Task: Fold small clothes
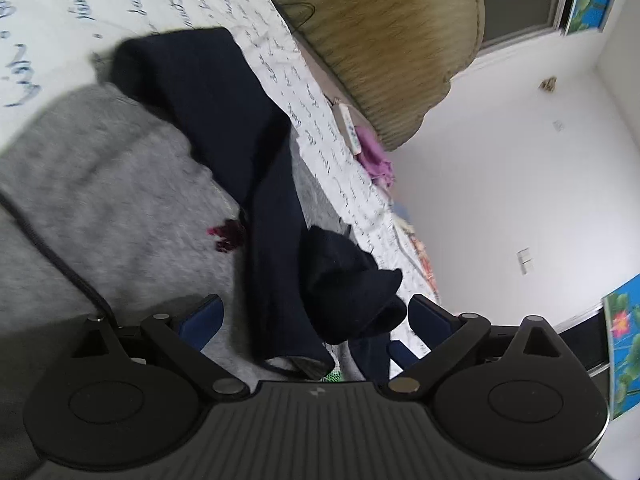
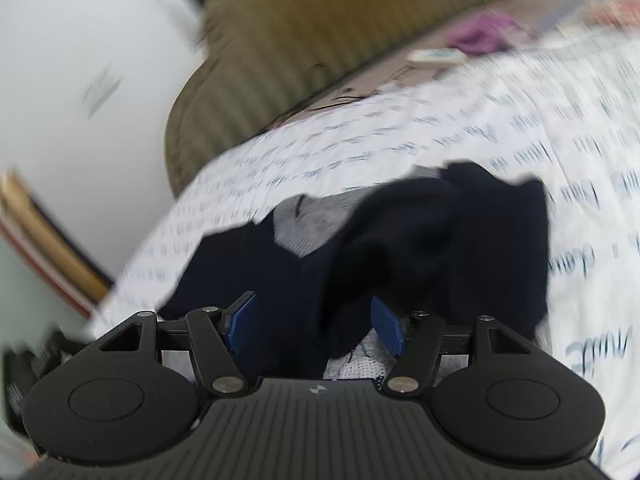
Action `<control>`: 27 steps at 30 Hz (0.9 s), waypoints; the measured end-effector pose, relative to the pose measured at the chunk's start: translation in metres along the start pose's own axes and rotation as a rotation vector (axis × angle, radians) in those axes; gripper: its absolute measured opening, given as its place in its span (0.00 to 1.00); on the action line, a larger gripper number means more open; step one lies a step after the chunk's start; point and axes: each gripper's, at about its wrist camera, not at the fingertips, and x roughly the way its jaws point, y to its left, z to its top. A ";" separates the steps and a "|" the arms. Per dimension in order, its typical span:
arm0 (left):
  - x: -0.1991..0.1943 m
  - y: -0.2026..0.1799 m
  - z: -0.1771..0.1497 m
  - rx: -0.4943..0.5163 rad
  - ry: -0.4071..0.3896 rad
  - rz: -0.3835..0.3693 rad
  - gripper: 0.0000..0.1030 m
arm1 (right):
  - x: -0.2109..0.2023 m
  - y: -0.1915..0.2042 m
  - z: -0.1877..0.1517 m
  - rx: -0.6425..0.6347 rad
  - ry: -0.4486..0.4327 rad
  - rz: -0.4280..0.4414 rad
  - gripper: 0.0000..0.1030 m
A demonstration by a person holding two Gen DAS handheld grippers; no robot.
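Note:
A small grey garment with dark navy sleeves [image 1: 100,208] lies on a white bedsheet with blue script [image 1: 120,4]. A navy sleeve [image 1: 224,128] runs down across it and bunches [image 1: 348,288] between the fingers of my left gripper [image 1: 316,320], which is open. In the right wrist view the navy fabric [image 2: 440,240] is heaped over the grey body [image 2: 304,220]. My right gripper [image 2: 314,322] is open, with a navy fold hanging between its blue pads [image 2: 386,326]. That view is blurred by motion.
An olive ribbed cushion [image 1: 380,40] stands at the bed's far edge, also in the right wrist view [image 2: 300,52]. A purple cloth [image 1: 374,156] and a small white box [image 1: 348,126] lie beside it. A white wall [image 1: 520,184] is beyond.

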 end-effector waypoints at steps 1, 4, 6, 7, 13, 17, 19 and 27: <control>0.007 -0.004 0.000 0.015 0.022 0.014 0.76 | -0.003 -0.003 0.000 0.017 -0.011 0.004 0.65; 0.038 -0.019 -0.003 0.153 0.154 0.141 0.10 | -0.013 -0.015 -0.005 0.065 -0.046 0.013 0.67; 0.049 -0.022 -0.006 0.231 0.175 0.191 0.08 | -0.013 -0.026 -0.007 0.131 -0.059 0.040 0.67; 0.048 -0.023 -0.005 0.250 0.163 0.195 0.07 | -0.011 -0.029 -0.008 0.160 -0.058 0.054 0.67; 0.000 -0.035 0.035 0.305 0.096 0.170 0.06 | 0.008 -0.012 -0.013 0.071 -0.035 -0.006 0.67; -0.056 -0.050 0.080 0.329 -0.019 0.118 0.06 | 0.031 0.029 -0.023 -0.199 -0.044 -0.100 0.67; -0.079 -0.056 0.101 0.329 -0.079 0.090 0.06 | 0.054 0.044 -0.029 -0.335 -0.020 -0.184 0.66; -0.121 -0.071 0.148 0.358 -0.226 0.061 0.06 | 0.077 0.076 -0.032 -0.281 0.043 -0.030 0.08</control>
